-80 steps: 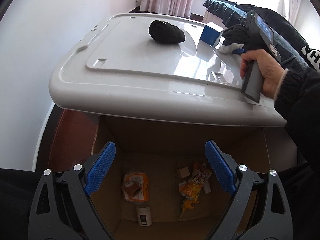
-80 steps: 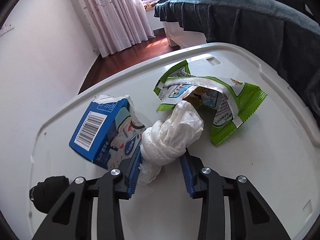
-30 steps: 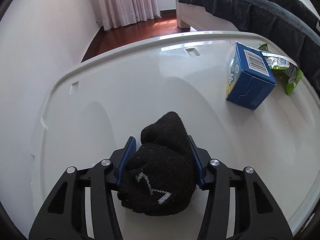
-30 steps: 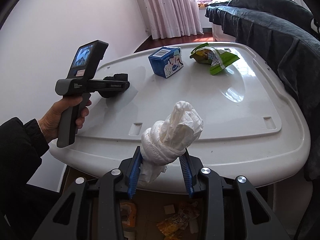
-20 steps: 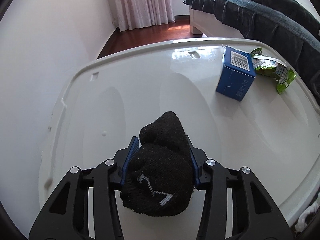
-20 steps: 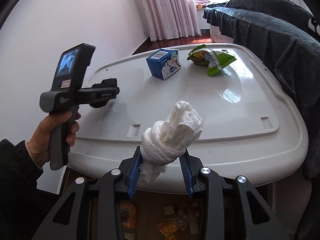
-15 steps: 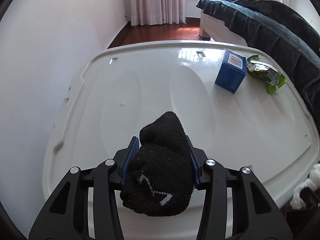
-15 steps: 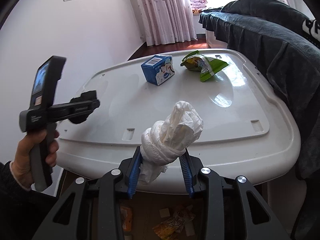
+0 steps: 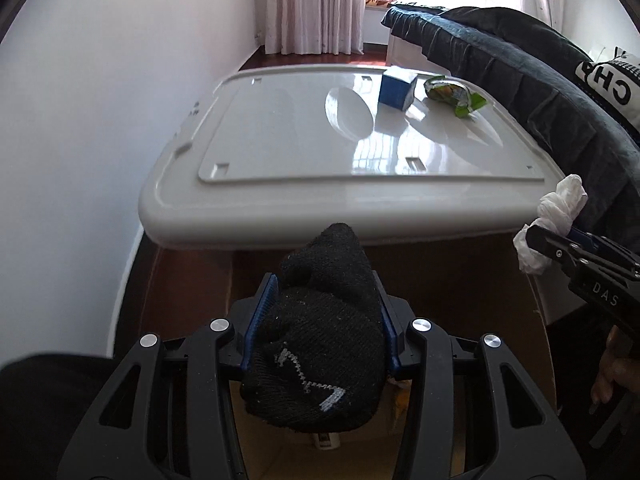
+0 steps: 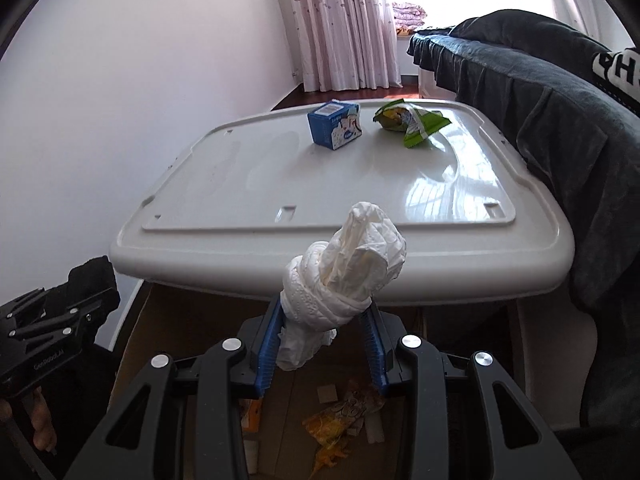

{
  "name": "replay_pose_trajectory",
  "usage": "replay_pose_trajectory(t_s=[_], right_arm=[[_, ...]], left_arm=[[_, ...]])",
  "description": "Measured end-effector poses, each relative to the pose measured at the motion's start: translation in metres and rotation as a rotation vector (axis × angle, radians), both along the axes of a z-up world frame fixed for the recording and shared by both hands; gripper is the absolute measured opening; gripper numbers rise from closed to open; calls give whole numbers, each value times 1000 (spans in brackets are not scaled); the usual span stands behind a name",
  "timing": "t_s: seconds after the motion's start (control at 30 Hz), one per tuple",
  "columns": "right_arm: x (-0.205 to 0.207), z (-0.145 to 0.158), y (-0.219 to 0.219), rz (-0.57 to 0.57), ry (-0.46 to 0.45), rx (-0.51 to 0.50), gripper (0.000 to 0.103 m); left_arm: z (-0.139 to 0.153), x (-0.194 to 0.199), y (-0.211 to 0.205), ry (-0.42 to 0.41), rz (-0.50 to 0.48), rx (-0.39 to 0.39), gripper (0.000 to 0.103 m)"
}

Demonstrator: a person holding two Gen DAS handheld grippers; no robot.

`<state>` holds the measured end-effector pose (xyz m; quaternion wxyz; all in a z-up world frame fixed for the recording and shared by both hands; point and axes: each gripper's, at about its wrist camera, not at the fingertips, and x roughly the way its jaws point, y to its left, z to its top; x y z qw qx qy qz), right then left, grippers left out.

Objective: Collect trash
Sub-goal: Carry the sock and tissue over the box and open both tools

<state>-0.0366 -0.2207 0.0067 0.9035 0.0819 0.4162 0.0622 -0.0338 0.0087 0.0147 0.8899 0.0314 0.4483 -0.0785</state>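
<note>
Our left gripper has its jaws clamped on a black knitted sock, the blue pads pressing into both sides of the bundle. Our right gripper has its jaws closed on a twisted wad of white tissue, which sticks up and forward past the fingertips.

Both grippers hang in front of the near edge of the white counter, above an open cardboard box on the floor. In the right wrist view the box bottom holds an orange snack wrapper and a few paper scraps. In the left wrist view the sock hides most of the box interior.

Each gripper shows in the other's camera: the right one with its tissue at the right edge of the left view, the left one with the sock at the lower left of the right view.

On the far part of the counter a blue carton stands upright, and just beside it, apart from it, lies a green snack bag. A bed with a dark blanket runs along the counter's right side, and pink curtains hang at the back of the room.
</note>
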Motion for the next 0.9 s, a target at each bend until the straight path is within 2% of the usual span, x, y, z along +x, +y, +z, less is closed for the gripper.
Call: replay_pose_trajectory(t_s=[0.07, 0.17, 0.23, 0.9], right_arm=[[-12, -7, 5, 5, 23, 4, 37], [-29, -17, 11, 14, 51, 11, 37], [-34, -21, 14, 13, 59, 4, 37], [-35, -24, 6, -19, 68, 17, 37]], left_arm=[[-18, -14, 0, 39, 8, -5, 44], [-46, -21, -3, 106, -19, 30, 44], [-55, -23, -2, 128, -21, 43, 44], [-58, -22, -2, 119, -14, 49, 44]])
